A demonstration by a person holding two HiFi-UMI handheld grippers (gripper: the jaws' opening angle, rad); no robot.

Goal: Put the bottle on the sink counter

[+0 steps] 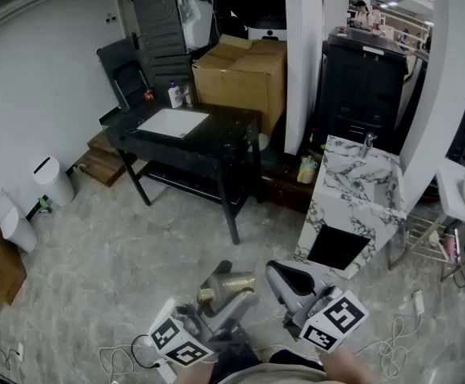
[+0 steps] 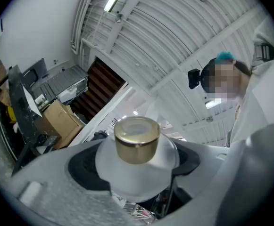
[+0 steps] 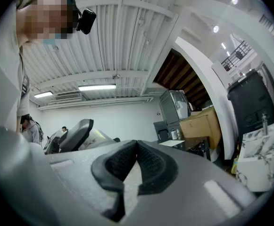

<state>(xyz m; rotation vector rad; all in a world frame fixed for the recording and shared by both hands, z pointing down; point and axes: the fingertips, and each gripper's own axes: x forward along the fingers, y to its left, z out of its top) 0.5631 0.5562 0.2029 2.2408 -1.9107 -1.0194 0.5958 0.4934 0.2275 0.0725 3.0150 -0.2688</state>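
Observation:
A frosted white bottle (image 2: 137,171) with a gold cap sits between the dark pads of my left gripper (image 2: 137,166), which is shut on it, cap towards the camera. In the head view the bottle (image 1: 236,282) shows low in the middle, held by the left gripper (image 1: 229,291) above the floor. Just to its right my right gripper (image 1: 285,273) is shut, and its pads (image 3: 148,166) meet with nothing between them. The white marble sink counter (image 1: 352,184) with its faucet (image 1: 368,143) stands farther ahead to the right.
A black table (image 1: 216,138) with a white sheet and small bottles (image 1: 176,94) stands ahead on the left, with a cardboard box (image 1: 244,70) behind it. A black cabinet (image 1: 360,86) rises behind the sink. White bins (image 1: 54,181) line the left wall. Cables (image 1: 392,346) trail on the floor.

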